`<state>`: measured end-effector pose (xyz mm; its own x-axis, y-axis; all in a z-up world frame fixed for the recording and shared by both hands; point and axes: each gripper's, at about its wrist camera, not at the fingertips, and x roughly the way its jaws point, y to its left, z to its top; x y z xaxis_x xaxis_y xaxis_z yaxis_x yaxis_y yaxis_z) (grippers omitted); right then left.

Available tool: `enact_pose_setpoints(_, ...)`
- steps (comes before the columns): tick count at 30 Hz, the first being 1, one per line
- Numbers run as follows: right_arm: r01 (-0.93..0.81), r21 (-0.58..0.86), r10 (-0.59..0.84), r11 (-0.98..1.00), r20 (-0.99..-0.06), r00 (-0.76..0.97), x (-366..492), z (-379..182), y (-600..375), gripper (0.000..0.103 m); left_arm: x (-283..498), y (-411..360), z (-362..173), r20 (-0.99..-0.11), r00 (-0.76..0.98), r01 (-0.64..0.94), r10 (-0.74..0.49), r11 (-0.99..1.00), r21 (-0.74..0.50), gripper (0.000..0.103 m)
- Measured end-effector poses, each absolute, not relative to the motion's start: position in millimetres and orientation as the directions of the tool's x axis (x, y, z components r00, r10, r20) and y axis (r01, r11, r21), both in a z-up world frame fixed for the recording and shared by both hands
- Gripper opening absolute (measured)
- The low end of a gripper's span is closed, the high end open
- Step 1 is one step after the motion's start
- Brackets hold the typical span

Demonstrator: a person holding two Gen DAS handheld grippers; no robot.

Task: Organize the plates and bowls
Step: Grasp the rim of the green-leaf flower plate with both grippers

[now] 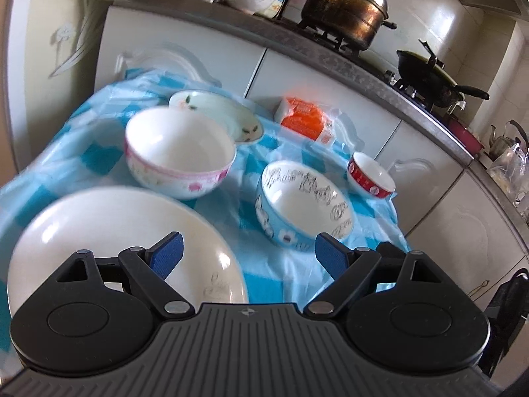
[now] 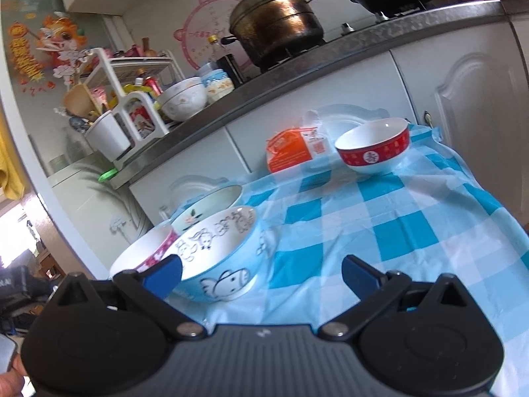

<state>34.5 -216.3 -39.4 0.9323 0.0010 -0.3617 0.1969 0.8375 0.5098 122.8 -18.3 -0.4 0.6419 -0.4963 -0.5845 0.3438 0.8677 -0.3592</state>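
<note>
left tool [image 1: 248, 252]: spread wide, nothing between the blue pads [image 1: 167, 254], poised above the near rim of a large white plate [image 1: 109, 241] at the near left of the tabletop. right tool [image 2: 261, 273]: also spread wide, empty, low over the blue-and-white checked cloth [image 2: 380, 218] with its left pad just in front of the blue bowl [image 2: 220, 258].

on the cloth, seen from the left wrist: pink-banded white bowl [image 1: 180, 155] just beyond the plate; shallow floral dish [image 1: 228, 115] behind and partly hidden by it; blue bowl with script inside [image 1: 302, 208] to the right, standing apart from the pink-banded one; small red-banded bowl [image 1: 372, 178] farther right near the cloth's edge; orange packet [image 1: 304, 119] at the far side. all bowls upright, none stacked.

from the right wrist: red-banded bowl [image 2: 373, 149] far right, well apart from the cluster at left, orange packet [image 2: 289, 152] beside it.

beyond, on the kitchen counter: darkened lidded pot [image 1: 347, 13] on a burner, black wok [image 1: 429, 76] to its right, further bowls [image 2: 183, 99] and a rack [image 2: 132, 99] at left.
</note>
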Motion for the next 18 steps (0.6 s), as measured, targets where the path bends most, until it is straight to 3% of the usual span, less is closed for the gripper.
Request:
enact_pose_setpoints(8,0.187,0.516,0.024,0.836,-0.376,0.926,64,-22,-242,0.102,169,-12,35,-0.548,0.644,0.363,-0.533,0.844,-0.394,0.103)
enact_pose_setpoints(18,0.093,0.497,0.139,0.863,-0.411,0.901,148,3,-256,0.102,263,0,47,-0.567,0.67,0.266,-0.479,0.868,-0.419,0.103)
